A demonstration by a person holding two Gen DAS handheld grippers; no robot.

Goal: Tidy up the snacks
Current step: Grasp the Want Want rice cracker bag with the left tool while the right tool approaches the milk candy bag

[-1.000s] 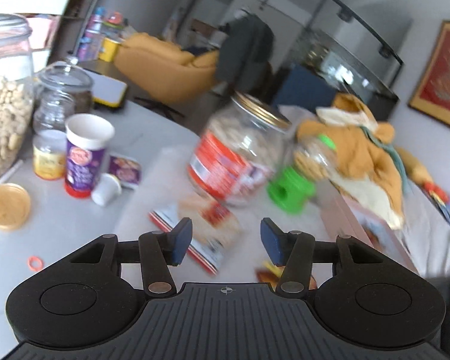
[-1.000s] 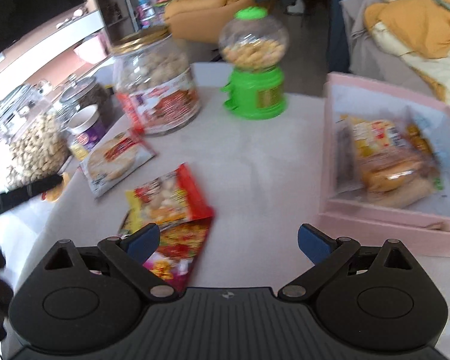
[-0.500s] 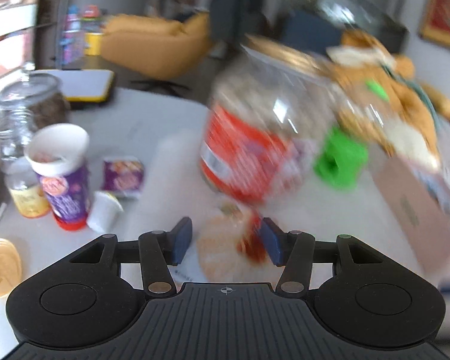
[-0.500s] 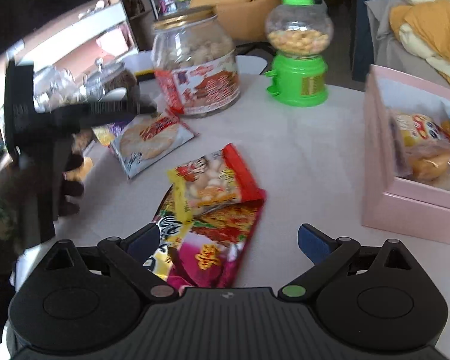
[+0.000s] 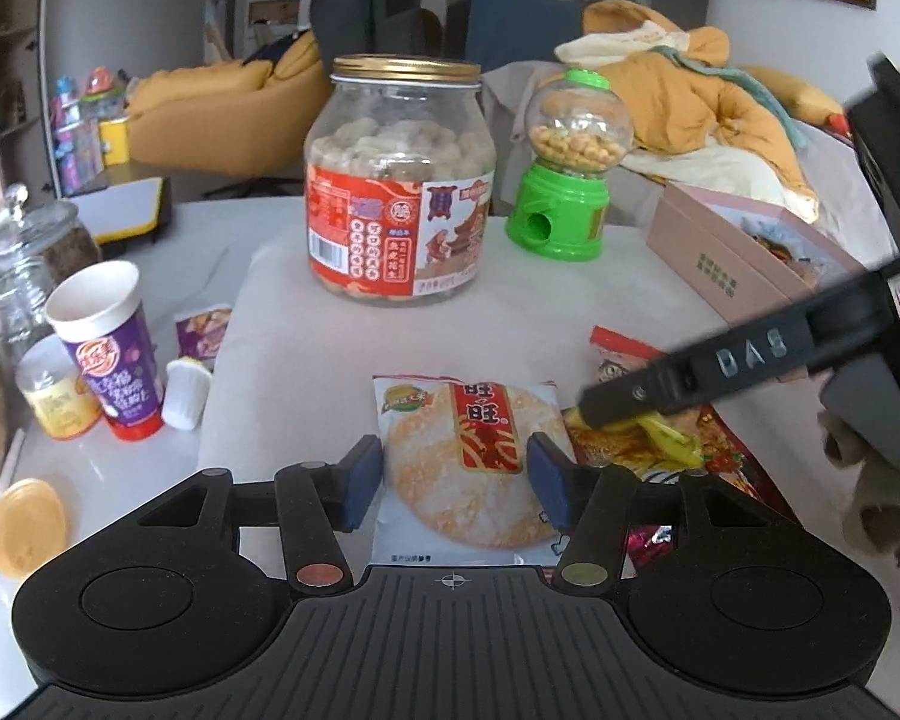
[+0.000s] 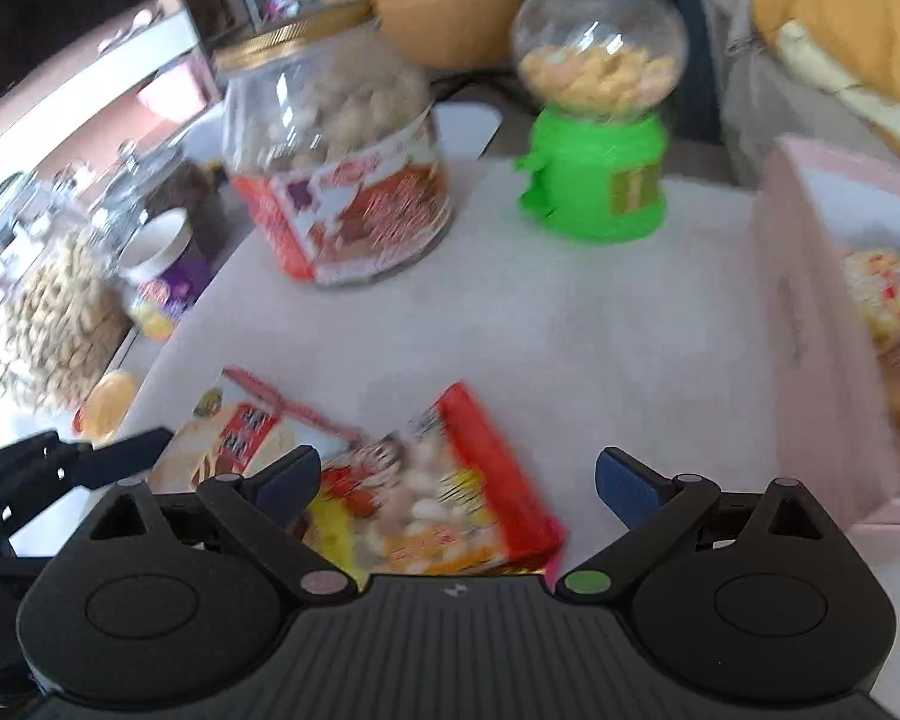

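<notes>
A white rice-cracker packet lies flat on the table, and my left gripper is open just above it, one blue pad on either side and neither pressing. In the right wrist view, that packet lies left of a red-and-yellow snack packet. My right gripper hangs over the red-and-yellow one with its jaws wide and closing, the pads clear of it. One right finger reaches in over the pile of packets. A pink box with snacks inside stands at the right.
A big gold-lidded jar and a green candy dispenser stand behind the packets. A purple cup, small containers and glass jars crowd the left side. The pink box bounds the right. A gloved hand holds the right gripper.
The left gripper levelled out and came down over the rice-cracker packet. The right gripper moved in over the red-and-yellow packet, and its jaws narrowed slightly.
</notes>
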